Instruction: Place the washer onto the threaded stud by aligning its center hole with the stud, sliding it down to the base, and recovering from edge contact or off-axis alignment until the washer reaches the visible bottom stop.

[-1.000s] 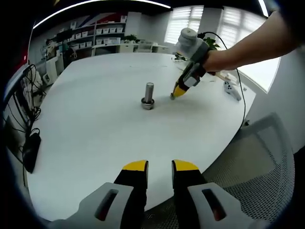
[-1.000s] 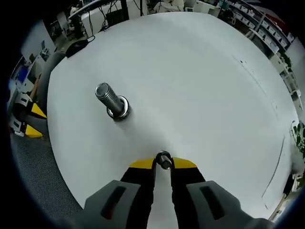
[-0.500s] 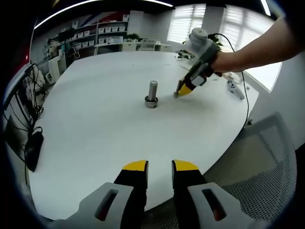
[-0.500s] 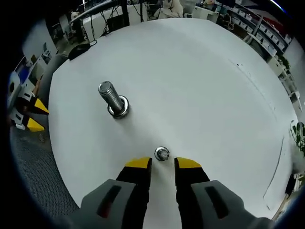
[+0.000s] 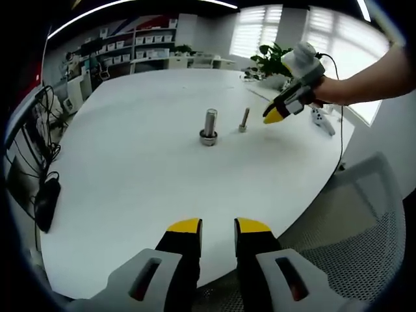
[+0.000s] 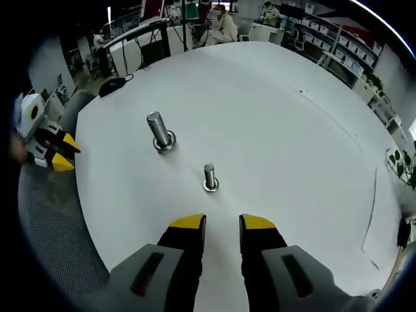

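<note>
Two metal fasteners are standing upright on the round white bench (image 6: 279, 130): a large silver threaded stud (image 6: 158, 130) (image 5: 209, 125) with a washer-like ring sitting at its base, and just beside it a smaller slim silver bolt (image 6: 208, 177) (image 5: 244, 119). The right hand-held gripper (image 6: 222, 225) (image 5: 272, 117) is hovering above the bench near the smaller bolt, its yellow-tipped jaws parted and gripping nothing. The left hand-held gripper (image 5: 218, 228) (image 6: 60, 155) is hanging at the bench edge, well apart from both, jaws slightly apart and empty.
</note>
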